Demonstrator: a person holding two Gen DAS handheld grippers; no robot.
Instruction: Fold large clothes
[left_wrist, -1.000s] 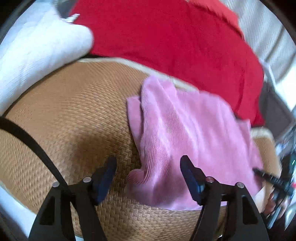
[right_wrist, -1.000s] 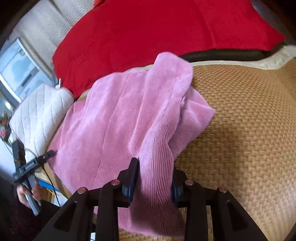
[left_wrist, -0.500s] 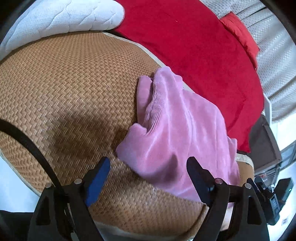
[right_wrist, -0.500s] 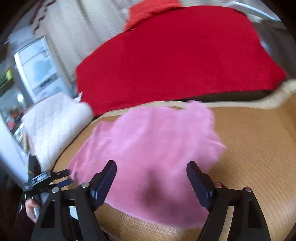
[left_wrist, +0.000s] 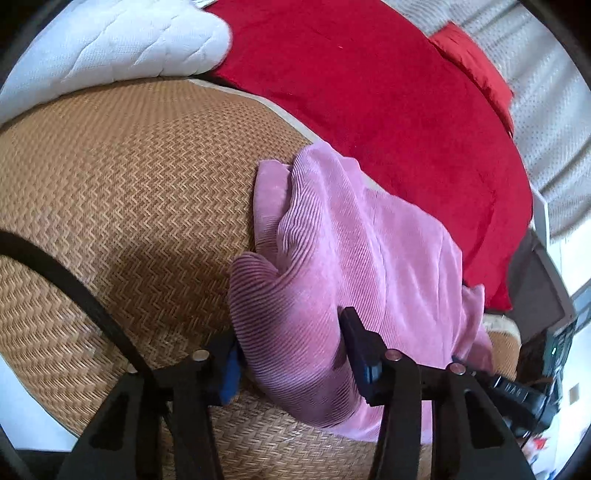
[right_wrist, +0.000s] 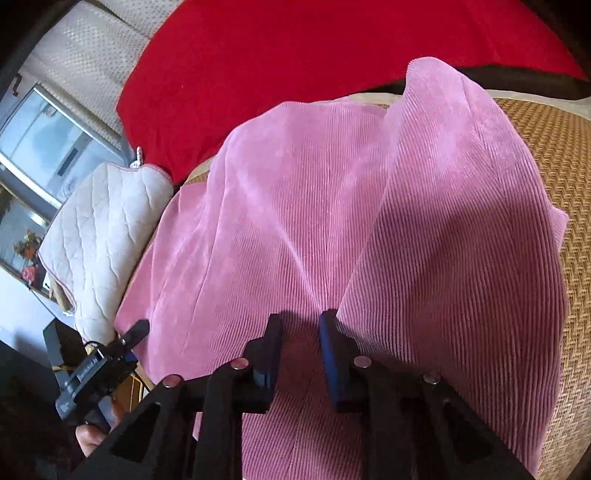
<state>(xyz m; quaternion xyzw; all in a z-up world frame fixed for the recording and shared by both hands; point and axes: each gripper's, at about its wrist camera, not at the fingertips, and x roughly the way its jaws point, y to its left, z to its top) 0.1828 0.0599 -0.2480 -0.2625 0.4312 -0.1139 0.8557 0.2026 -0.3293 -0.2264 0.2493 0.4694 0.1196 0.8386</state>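
Observation:
A pink corduroy garment (left_wrist: 354, 251) lies partly folded on a woven straw mat (left_wrist: 122, 173). My left gripper (left_wrist: 291, 343) has its jaws closed in on the garment's near folded corner, with a thick bunch of cloth between them. In the right wrist view the garment (right_wrist: 332, 206) fills the middle. My right gripper (right_wrist: 301, 332) has its jaws close together, pinching a ridge of the cloth at its near edge. The left gripper shows in the right wrist view (right_wrist: 122, 343) at the garment's left edge.
A red blanket (left_wrist: 388, 96) lies behind the mat. A white quilted pillow (left_wrist: 110, 40) sits at the mat's far left; it also shows in the right wrist view (right_wrist: 103, 225). The mat (right_wrist: 561, 155) extends to the right of the garment.
Both grippers were wide open half a second ago. Both have dropped onto the pink garment and closed on its near edge.

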